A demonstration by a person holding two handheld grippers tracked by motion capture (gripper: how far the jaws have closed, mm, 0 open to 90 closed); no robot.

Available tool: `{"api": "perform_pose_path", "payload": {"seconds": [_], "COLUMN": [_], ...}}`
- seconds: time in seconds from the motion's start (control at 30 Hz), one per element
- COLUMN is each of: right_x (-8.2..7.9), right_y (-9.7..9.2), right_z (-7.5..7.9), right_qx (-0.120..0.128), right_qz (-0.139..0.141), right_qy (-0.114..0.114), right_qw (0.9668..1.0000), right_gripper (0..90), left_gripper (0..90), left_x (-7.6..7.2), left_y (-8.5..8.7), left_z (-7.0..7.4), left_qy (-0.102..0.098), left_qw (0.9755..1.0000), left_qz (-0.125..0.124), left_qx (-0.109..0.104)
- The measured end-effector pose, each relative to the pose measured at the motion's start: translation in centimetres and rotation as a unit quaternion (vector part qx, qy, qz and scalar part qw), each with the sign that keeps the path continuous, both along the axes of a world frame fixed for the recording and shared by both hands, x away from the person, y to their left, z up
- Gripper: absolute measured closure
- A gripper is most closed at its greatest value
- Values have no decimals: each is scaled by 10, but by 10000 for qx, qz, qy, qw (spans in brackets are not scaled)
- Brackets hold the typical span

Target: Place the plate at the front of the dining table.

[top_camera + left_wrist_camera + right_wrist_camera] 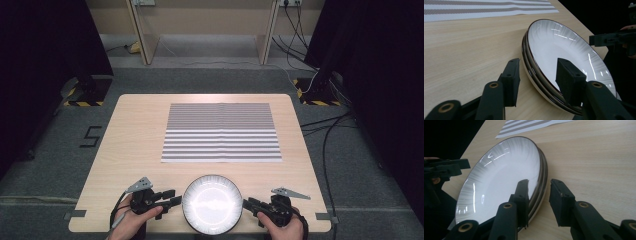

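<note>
You've got the stack of plates (pixel 212 204) at the table's (pixel 125 145) near edge, and both the left gripper (pixel 176 197) and right gripper (pixel 246 203) straddle its rim with jaws apart, gripping nothing.

table (pixel 135 145): light wood, rounded corners | mat (pixel 221 132): grey-and-white striped, flat at centre toward 12 o'clock | plates (pixel 212 204): white stack at 6 o'clock edge, apart from mat
</note>
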State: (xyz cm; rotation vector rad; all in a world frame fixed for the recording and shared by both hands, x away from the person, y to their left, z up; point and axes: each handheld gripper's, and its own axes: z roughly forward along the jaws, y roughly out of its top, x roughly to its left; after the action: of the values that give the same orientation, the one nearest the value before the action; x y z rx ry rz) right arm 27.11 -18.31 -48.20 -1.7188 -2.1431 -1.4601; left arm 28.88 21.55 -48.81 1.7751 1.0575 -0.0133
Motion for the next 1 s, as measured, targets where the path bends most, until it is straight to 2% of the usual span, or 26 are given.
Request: {"api": "perform_pose_path", "payload": {"seconds": [0.17,0.23,0.33,0.4,0.5,0.57,0.63,0.67,0.77,0.8,0.83,0.87,0.93,1.0], "right_x": [0,1,2,3,3,4,5,5,7,8,8,8,6,7], "right_y": [7,8,7,8,11,12,12,11,10,11,14,19,26,23], "right_z": [3,3,2,2,1,2,5,6,10,9,6,3,6,14], "right_qx": [-68,-100,-156,-160,-183,-292,-281,-288,-243,-124,58,100,-197,-352], "right_qz": [177,174,126,160,236,242,222,238,293,351,507,584,558,427], "right_qy": [99,161,195,264,344,382,415,408,428,488,669,719,483,352], "right_qw": [9998,9997,9996,9994,9990,9985,9985,9985,9984,9981,9965,9956,9971,9978], "right_gripper": [744,752,754,754,772,800,838,854,900,900,898,885,838,812], "left_gripper": [558,568,569,569,575,588,618,625,630,630,633,633,629,627], "left_x": [-1,-1,-1,-1,-1,0,0,0,1,1,1,1,0,1], "left_y": [-4,-5,-6,-7,-9,-11,-12,-13,-14,-14,-15,-15,-14,-13], "left_z": [-2,-3,-4,-4,-4,-5,-5,-5,-5,-6,-6,-6,-5,-4], "left_qy": [115,200,227,277,328,431,595,612,569,586,586,594,554,555], "left_qw": [9998,9997,9995,9994,9990,9987,9979,9977,9981,9980,9980,9979,9982,9983], "left_qz": [-94,-100,-137,-146,-197,-237,-265,-274,-254,-231,-247,-249,-231,-202], "left_qx": [107,126,166,142,215,158,12,-34,27,27,39,42,35,25]}}
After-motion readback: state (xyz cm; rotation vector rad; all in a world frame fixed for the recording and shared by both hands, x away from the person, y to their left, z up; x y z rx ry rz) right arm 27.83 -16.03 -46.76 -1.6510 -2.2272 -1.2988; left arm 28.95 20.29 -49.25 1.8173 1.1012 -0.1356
